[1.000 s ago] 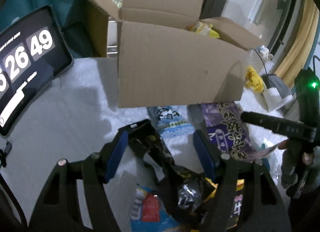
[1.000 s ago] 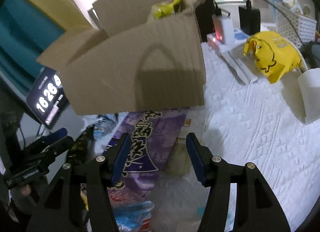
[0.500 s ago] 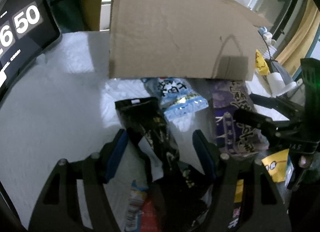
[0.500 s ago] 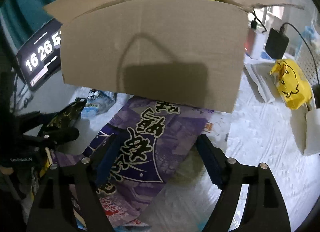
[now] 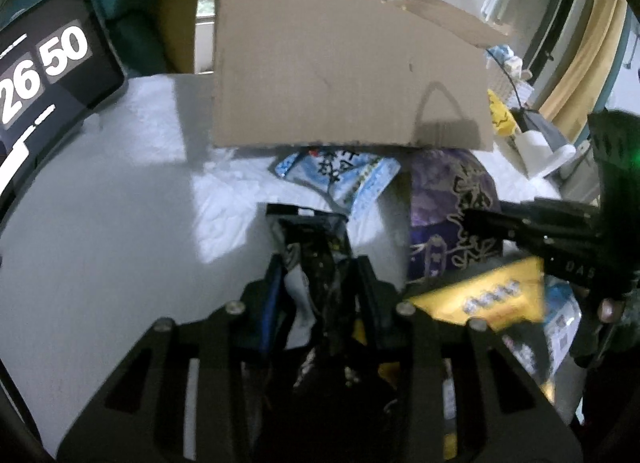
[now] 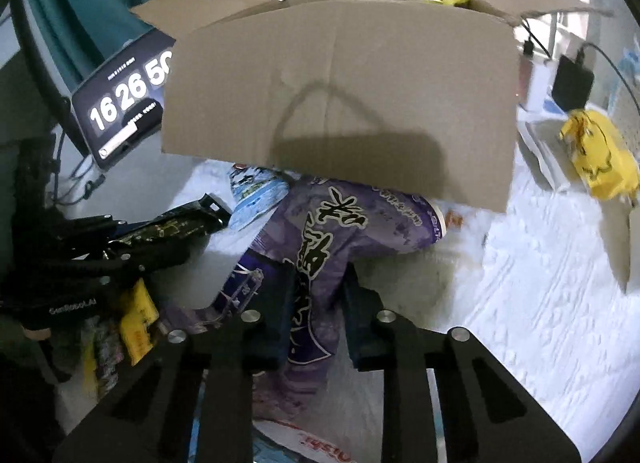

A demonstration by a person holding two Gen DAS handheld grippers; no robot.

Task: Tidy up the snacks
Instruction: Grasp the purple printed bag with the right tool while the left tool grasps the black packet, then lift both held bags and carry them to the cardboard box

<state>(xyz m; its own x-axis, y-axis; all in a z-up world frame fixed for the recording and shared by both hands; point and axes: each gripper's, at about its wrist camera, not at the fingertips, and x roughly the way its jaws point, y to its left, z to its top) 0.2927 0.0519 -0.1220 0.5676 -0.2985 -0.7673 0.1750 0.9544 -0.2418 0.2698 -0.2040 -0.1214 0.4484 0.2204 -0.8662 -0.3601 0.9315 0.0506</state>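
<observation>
The left gripper (image 5: pixel 316 275) pinches a crinkly black snack packet (image 5: pixel 310 239), its lower end hidden behind the fingers. The right gripper (image 6: pixel 318 295) clamps a glossy purple snack bag (image 6: pixel 340 223) lying on the white textured tablecloth (image 6: pixel 540 283). Beyond, the open cardboard box (image 6: pixel 340 103) covers the bag's far end

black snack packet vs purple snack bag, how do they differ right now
The narrow glossy black snack packet is pinched in the left gripper; the wider purple snack bag with black lettering is pinched in the right gripper. Both lie before the open cardboard box.
</observation>
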